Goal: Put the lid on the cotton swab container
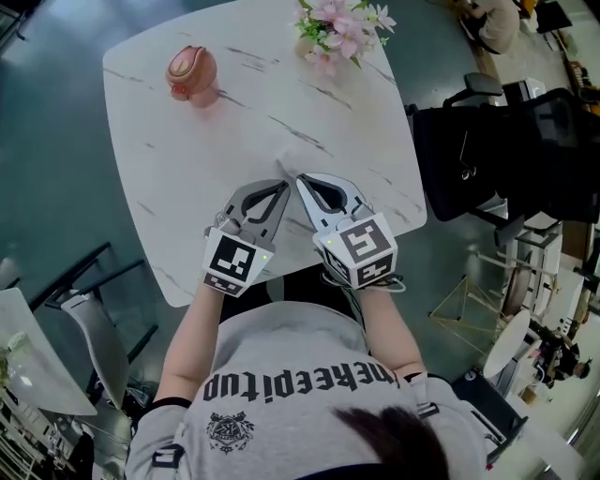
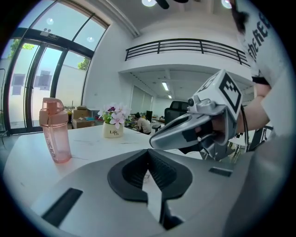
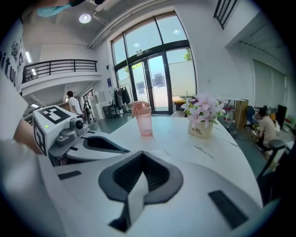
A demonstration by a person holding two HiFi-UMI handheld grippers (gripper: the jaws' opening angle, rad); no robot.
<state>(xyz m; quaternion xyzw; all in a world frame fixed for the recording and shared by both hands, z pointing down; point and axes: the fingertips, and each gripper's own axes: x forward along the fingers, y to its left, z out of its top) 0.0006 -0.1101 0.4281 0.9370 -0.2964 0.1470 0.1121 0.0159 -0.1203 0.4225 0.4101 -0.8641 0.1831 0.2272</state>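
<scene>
While both grippers are held side by side over the 6 o'clock edge of the white marble table [image 1: 178, 159], the left gripper [image 1: 282, 185] is seen with its jaws set fully together, tips meeting, and nothing is caught between them. The right gripper [image 1: 303, 179] is closed in the same way, and only bare tabletop is seen through the gap behind its touching tips. Both sets of tips are pointed toward 12 o'clock and lie just beside each other. In the left gripper view the right gripper [image 2: 153, 140] is seen close by at 2 o'clock; in the right gripper view the left gripper [image 3: 126, 150] is seen at 9 o'clock.

A pink water bottle [image 1: 191, 73] is stood upright at the table's 11 o'clock corner, and a small white pot of pink flowers [image 1: 339, 28] is placed at 1 o'clock, well apart from the bottle. A black office chair [image 1: 487, 159] is parked off the table at 3 o'clock.

Neither the cotton swab container nor its lid can be made out in any view.
</scene>
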